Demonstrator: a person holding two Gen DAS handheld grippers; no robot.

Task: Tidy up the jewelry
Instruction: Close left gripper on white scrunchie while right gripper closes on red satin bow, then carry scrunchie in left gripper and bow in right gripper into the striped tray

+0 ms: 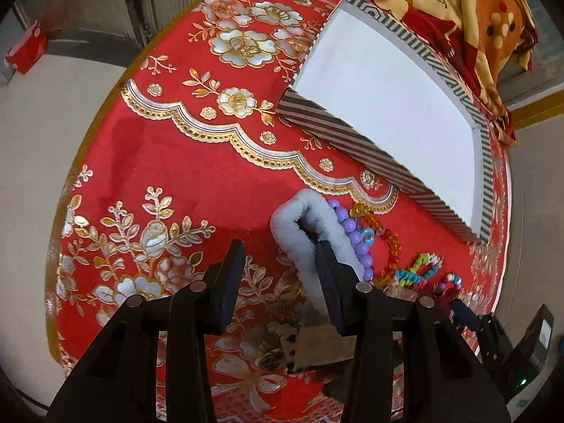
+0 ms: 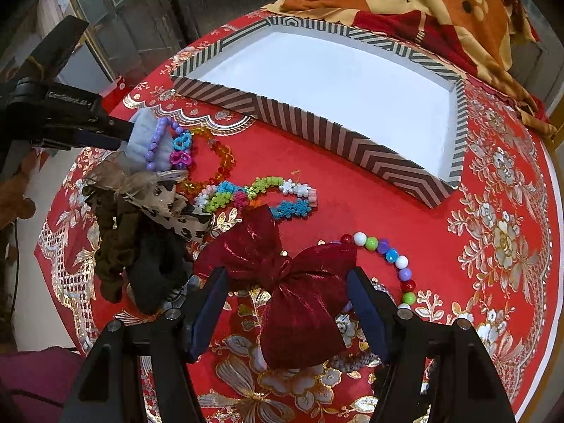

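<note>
My left gripper (image 1: pixel 280 252) is open; its right finger reaches inside a white fluffy scrunchie (image 1: pixel 299 218), which hangs around that finger. A purple bead bracelet (image 1: pixel 352 236) and an orange bead bracelet (image 1: pixel 387 236) lie just right of it. My right gripper (image 2: pixel 287 282) is open, its fingers on either side of a dark red organza bow (image 2: pixel 282 278) on the cloth. The empty striped tray with a white floor (image 2: pixel 328 84) sits beyond. A bracelet of round coloured beads (image 2: pixel 394 257) curves beside the bow.
A leopard-print bow (image 2: pixel 169 208) and dark scrunchies (image 2: pixel 141 264) are piled at the left. Snowflake bead bracelets (image 2: pixel 261 194) lie mid-table. An orange patterned blanket (image 2: pixel 423 3) is heaped behind the tray. The round table (image 1: pixel 211 183) has a red floral cloth.
</note>
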